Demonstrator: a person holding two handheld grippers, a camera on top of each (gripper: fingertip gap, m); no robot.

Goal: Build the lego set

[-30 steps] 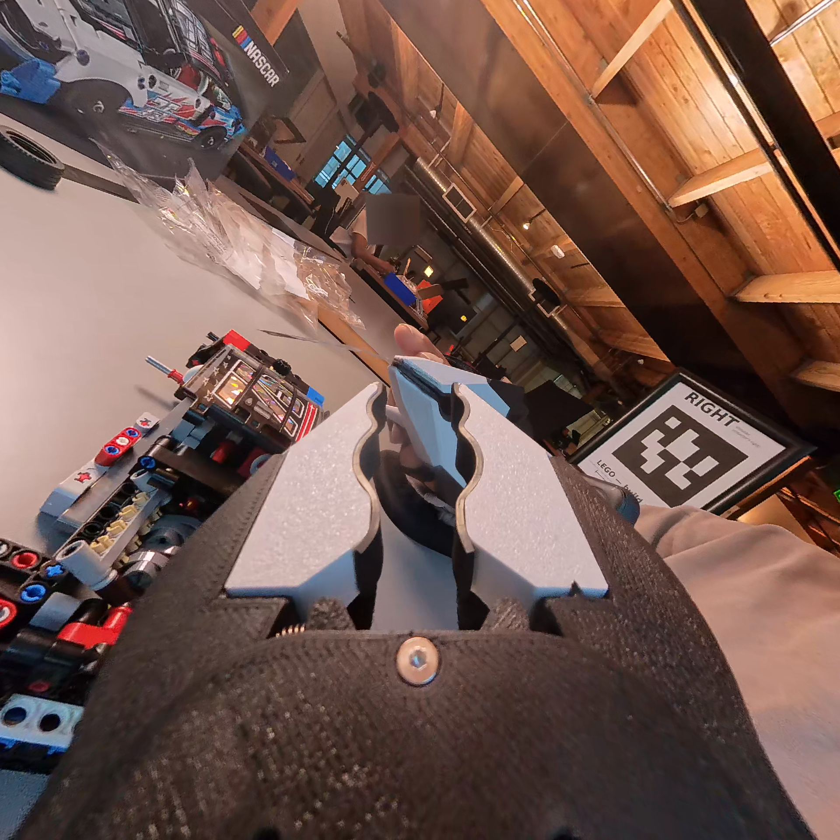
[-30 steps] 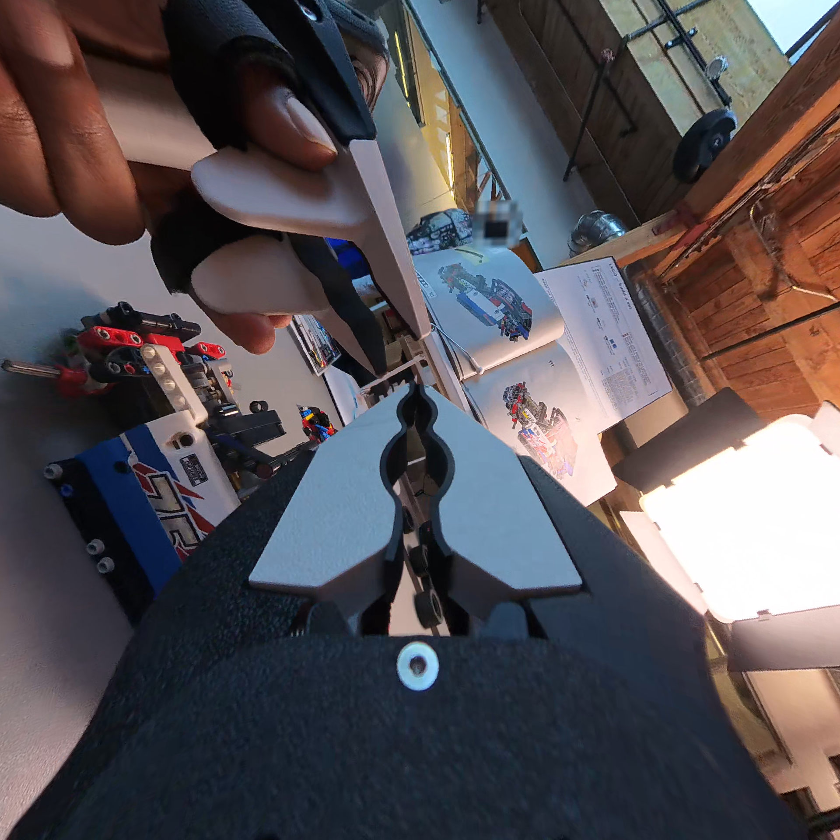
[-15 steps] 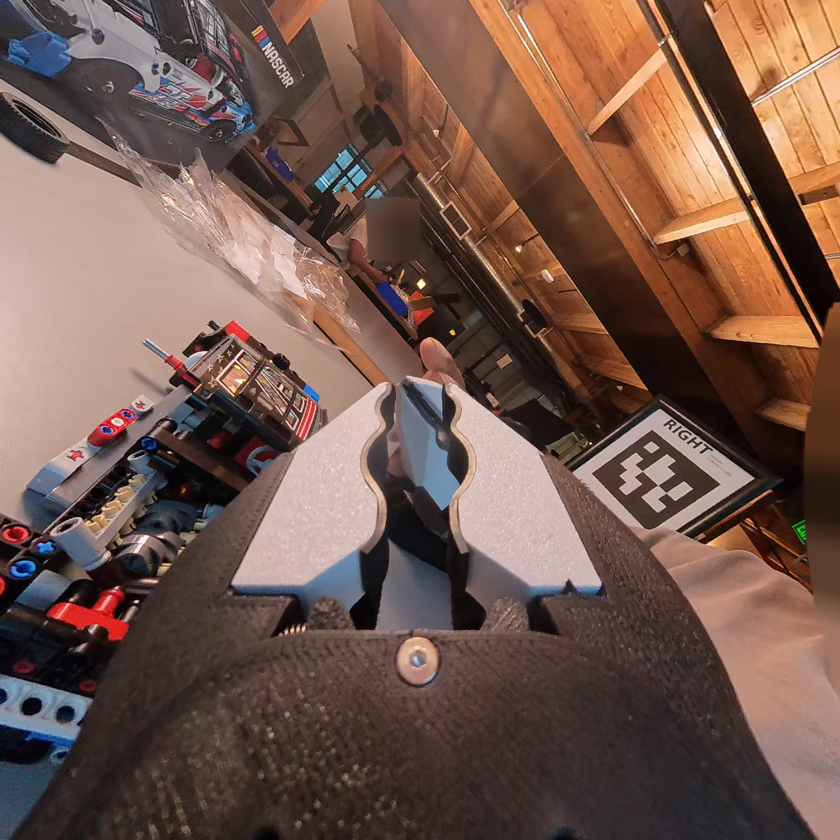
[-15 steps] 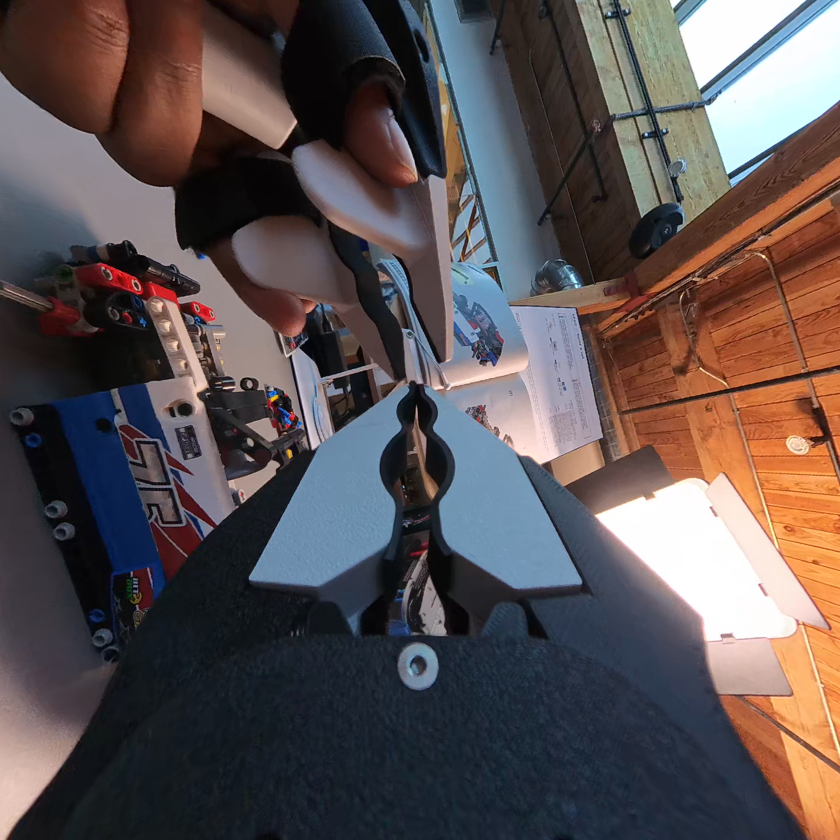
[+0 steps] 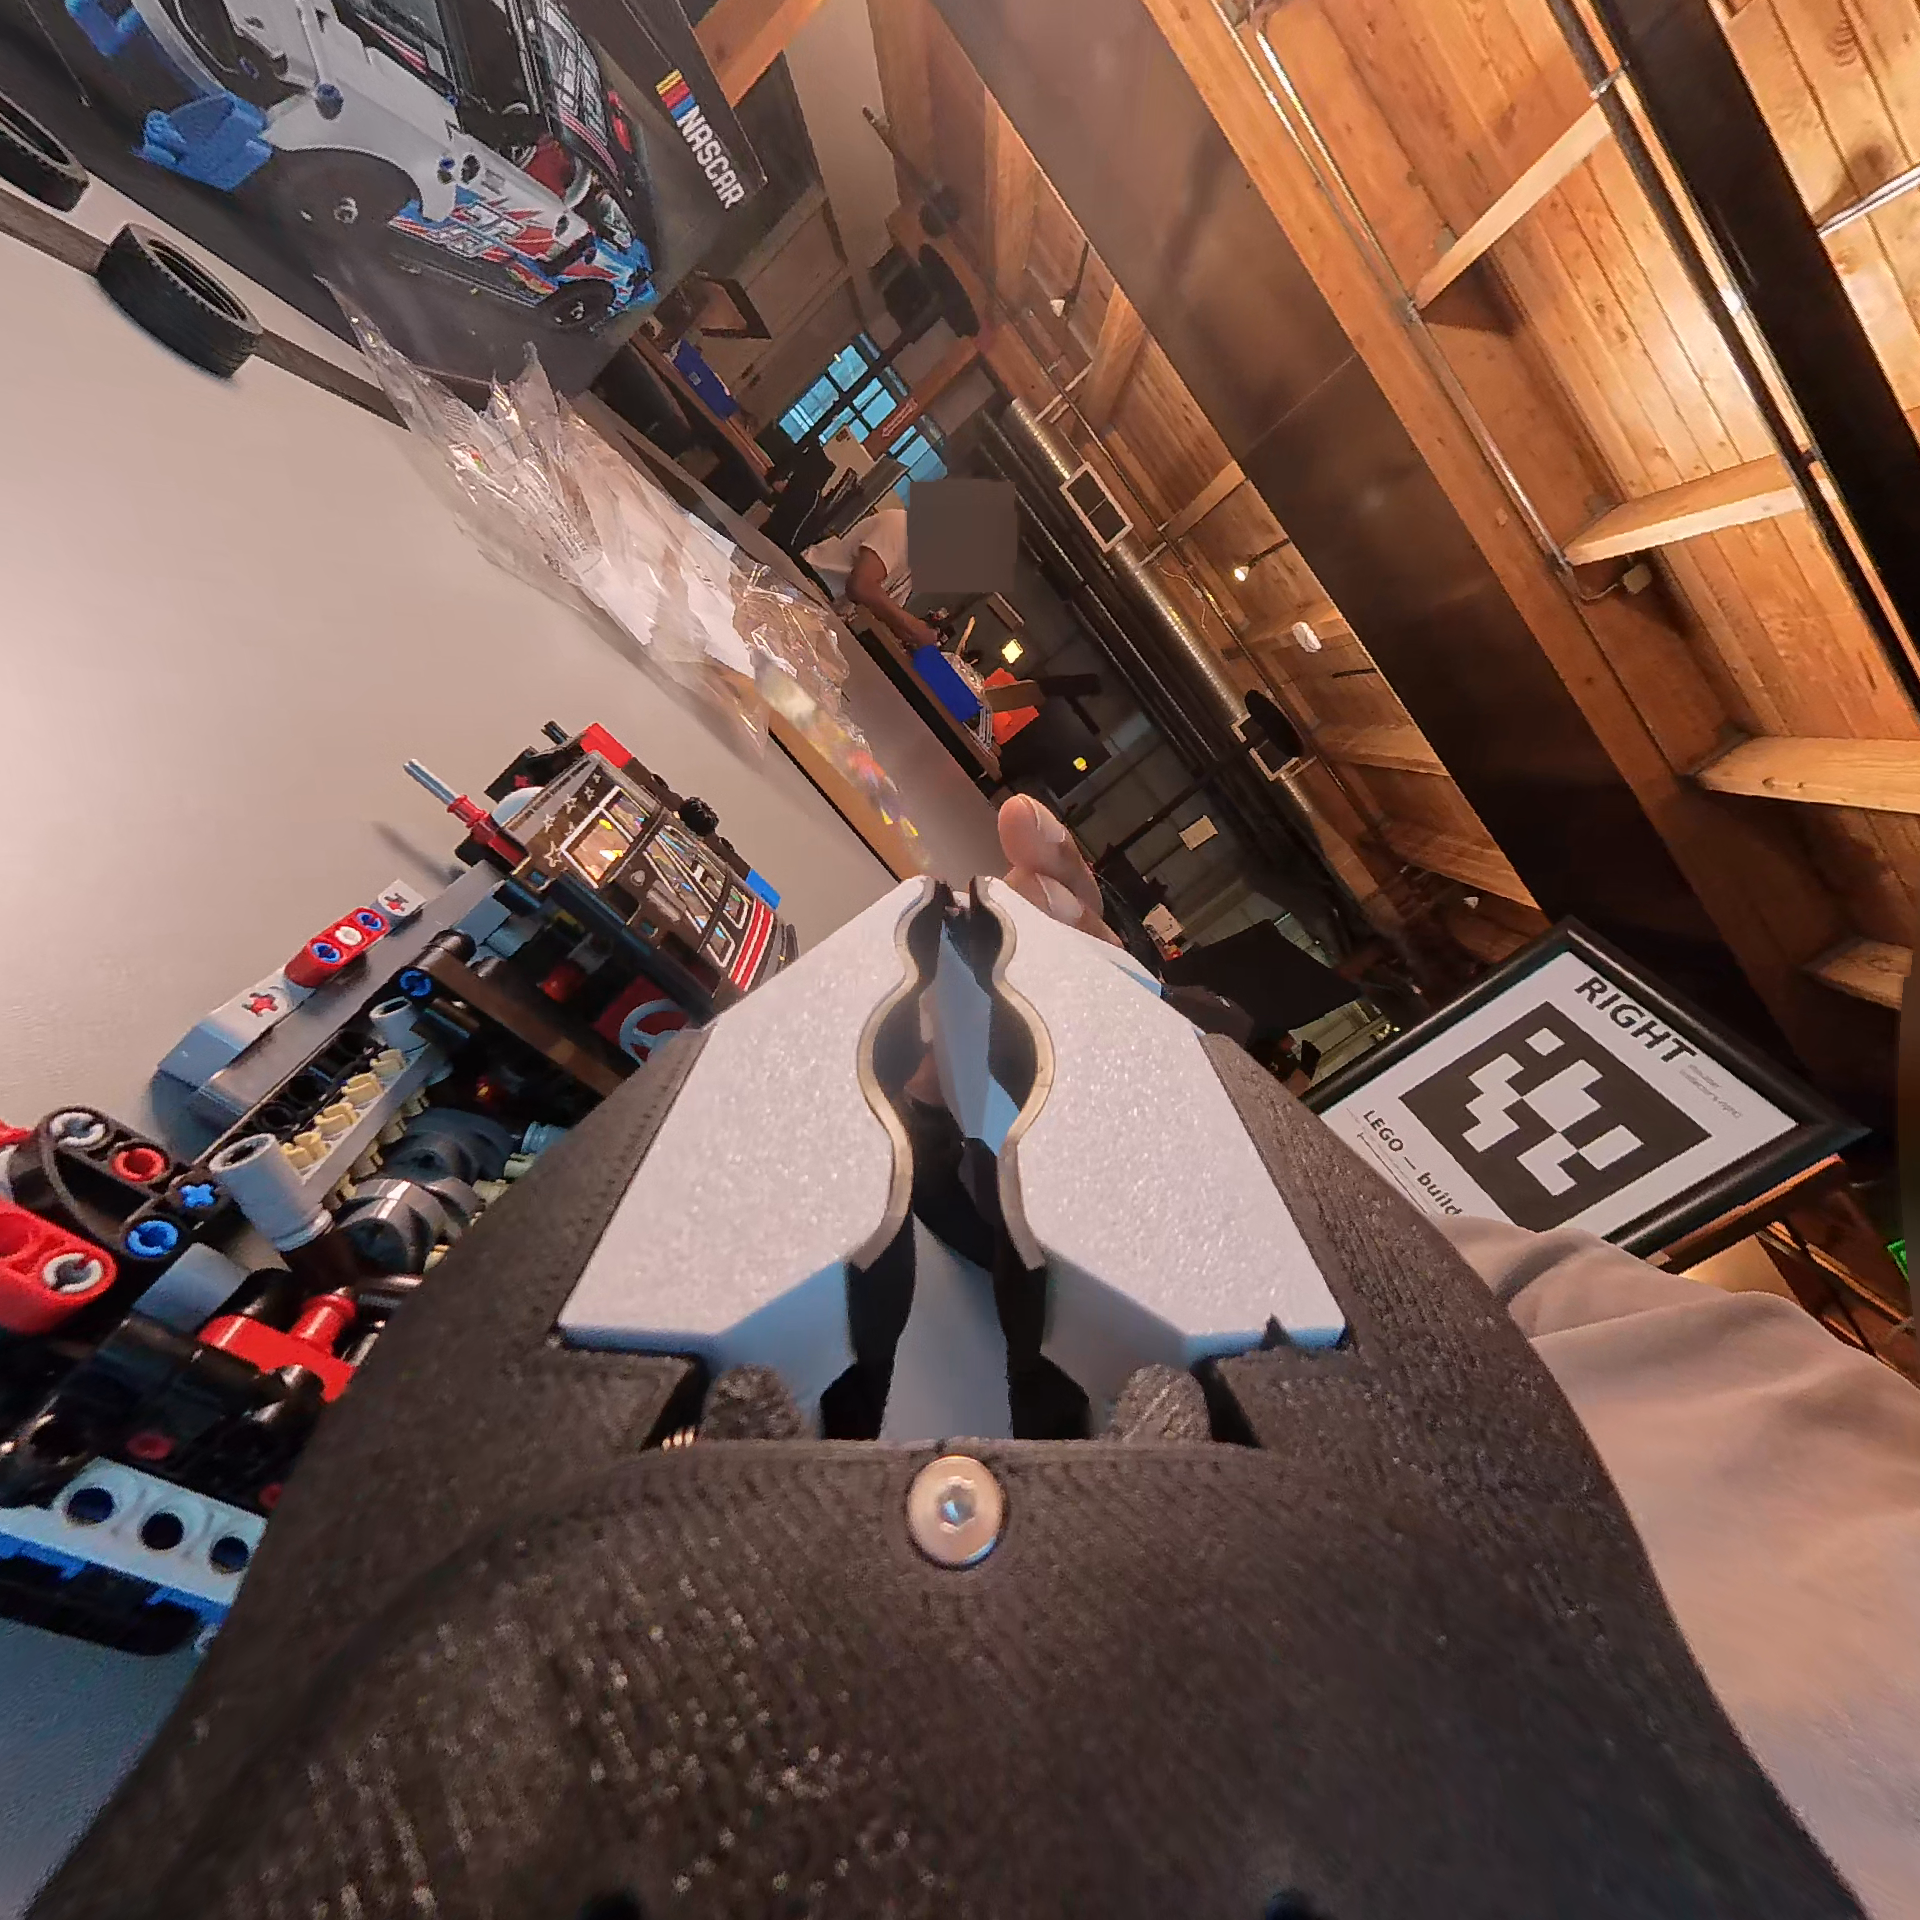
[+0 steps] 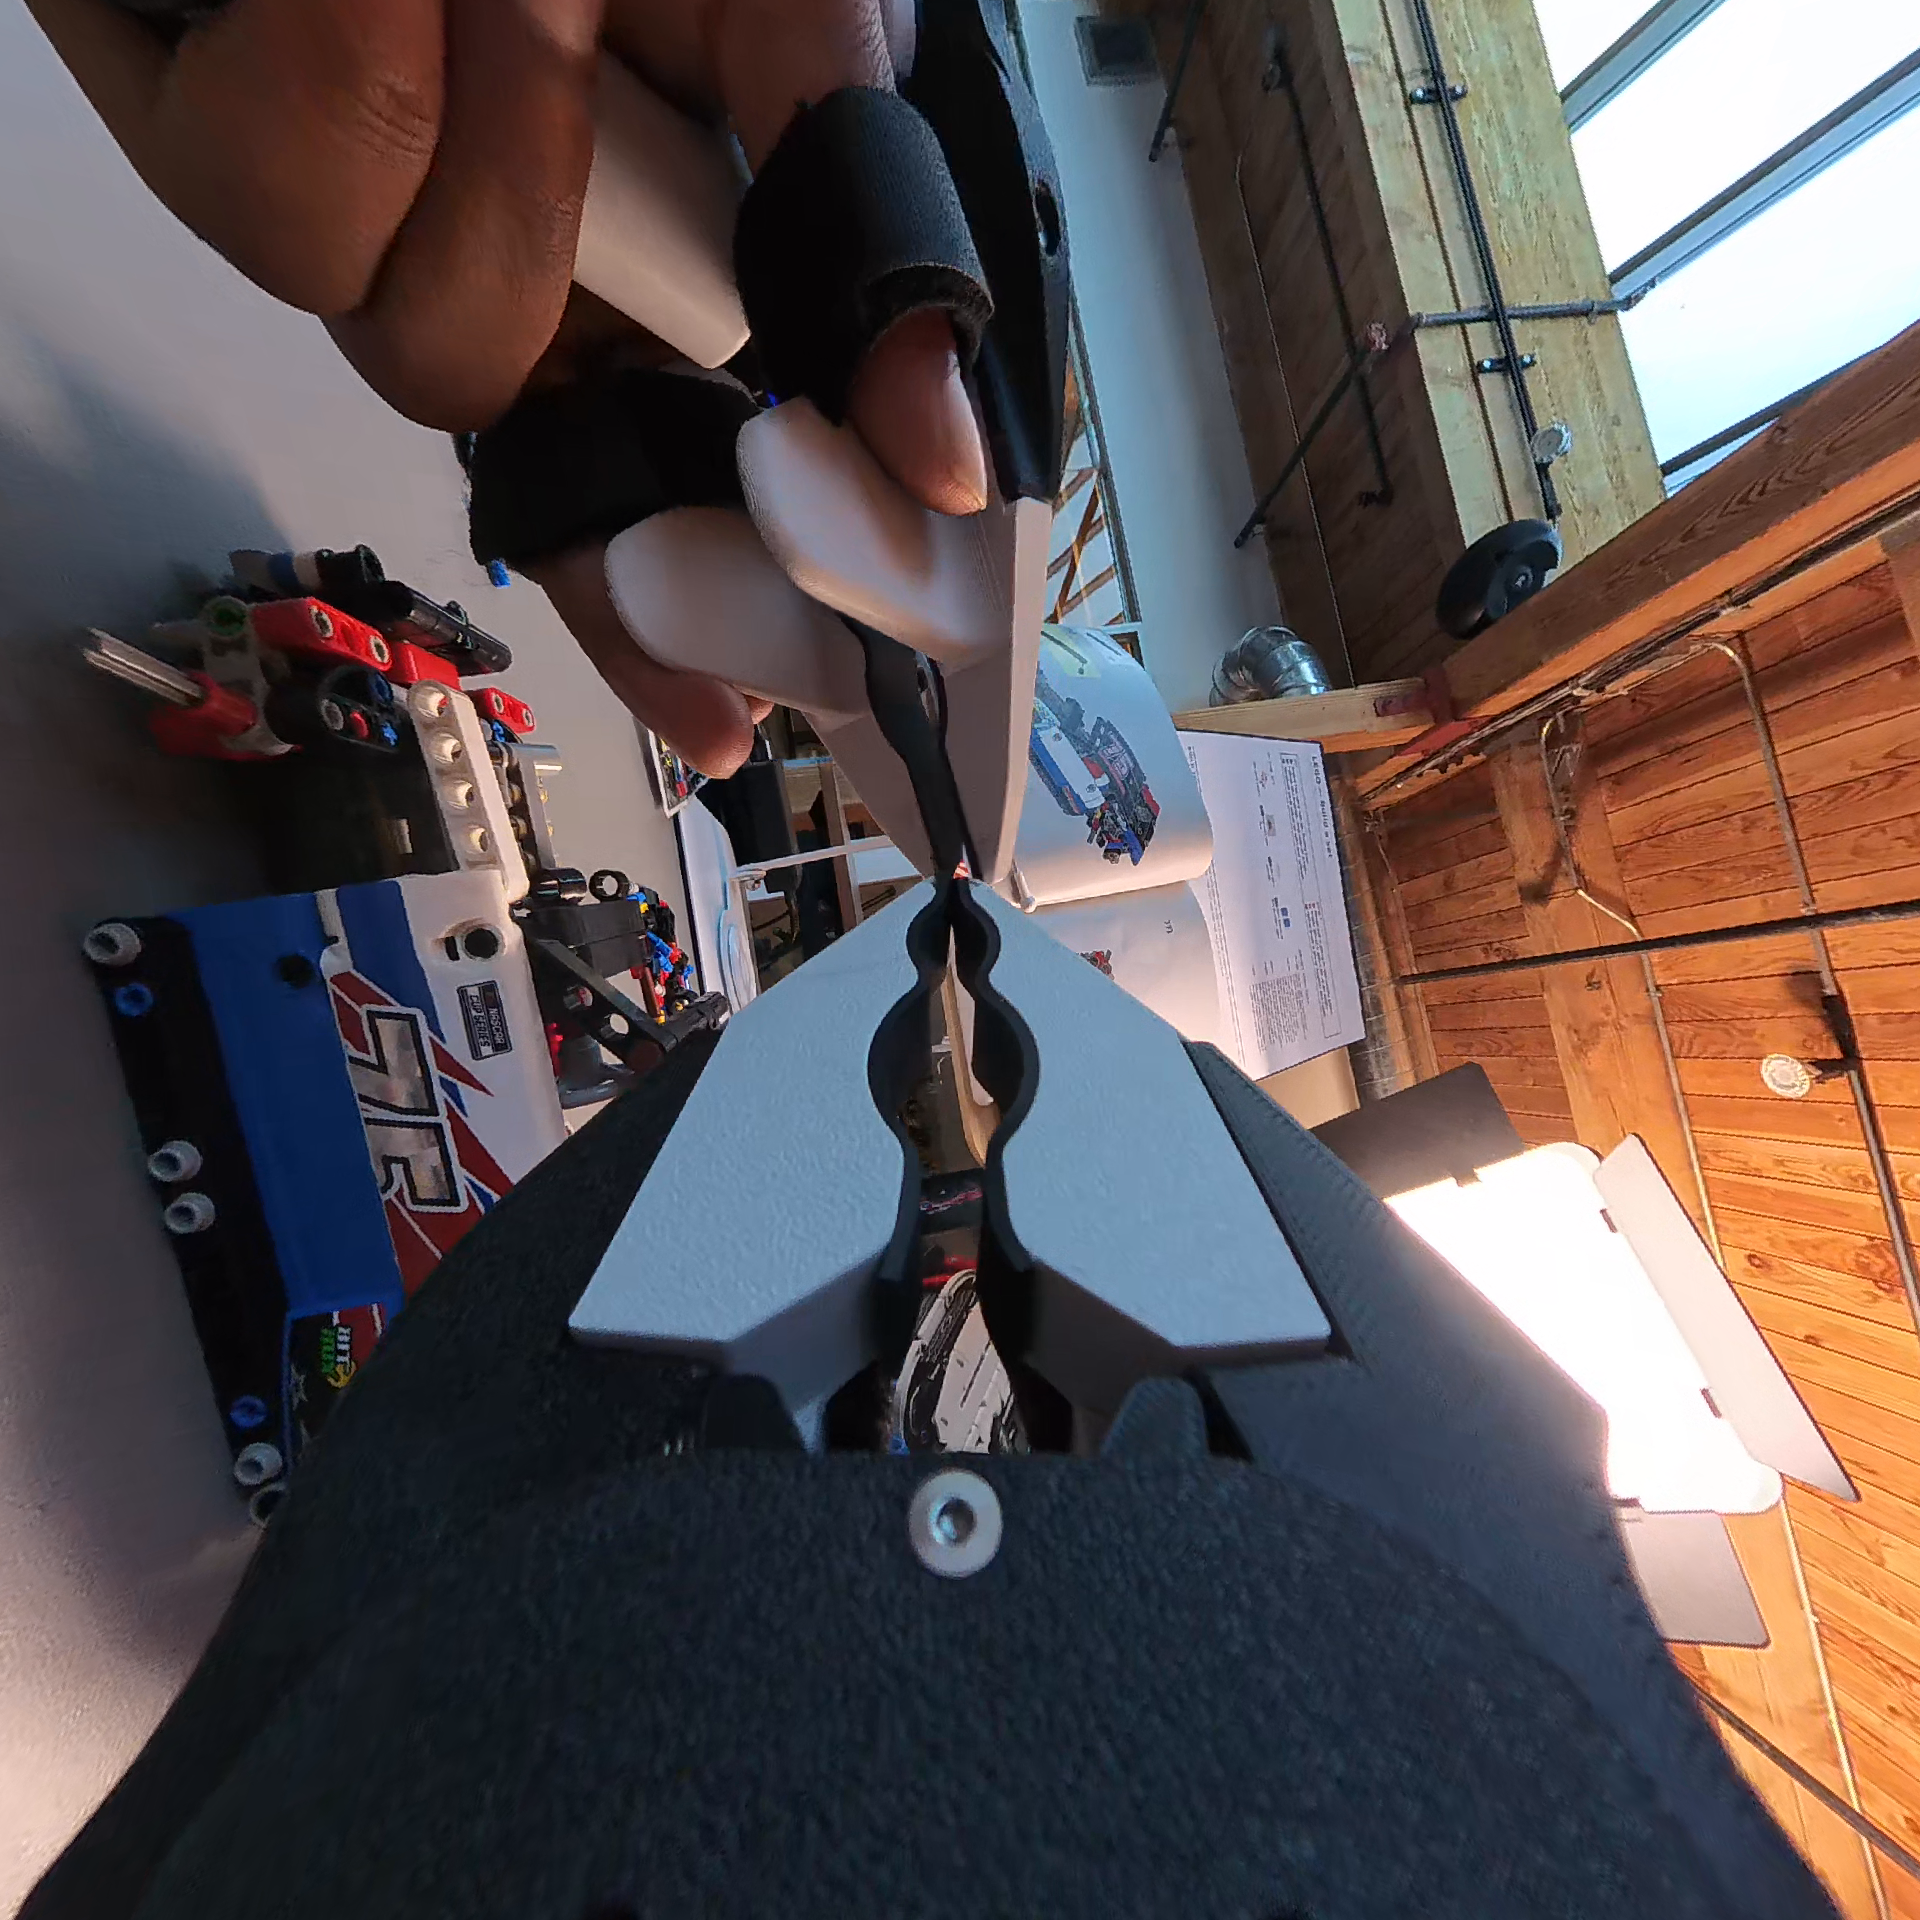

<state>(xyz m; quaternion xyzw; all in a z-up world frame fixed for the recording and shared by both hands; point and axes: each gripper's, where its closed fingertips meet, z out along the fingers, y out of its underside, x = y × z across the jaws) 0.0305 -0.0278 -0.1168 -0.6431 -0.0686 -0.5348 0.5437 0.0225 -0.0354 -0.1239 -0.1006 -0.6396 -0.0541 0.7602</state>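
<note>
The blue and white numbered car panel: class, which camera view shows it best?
The right wrist view. The blue and white panel lies in full sight on the table, left of the jaws. The left wrist view shows only a thin edge of it.

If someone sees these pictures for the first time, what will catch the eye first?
In the right wrist view, the two grippers meet tip to tip: the left gripper, gripped by a hand, comes down onto the right gripper. To the left on the grey table lies the half-built lego car, with its blue and white panel.
</note>
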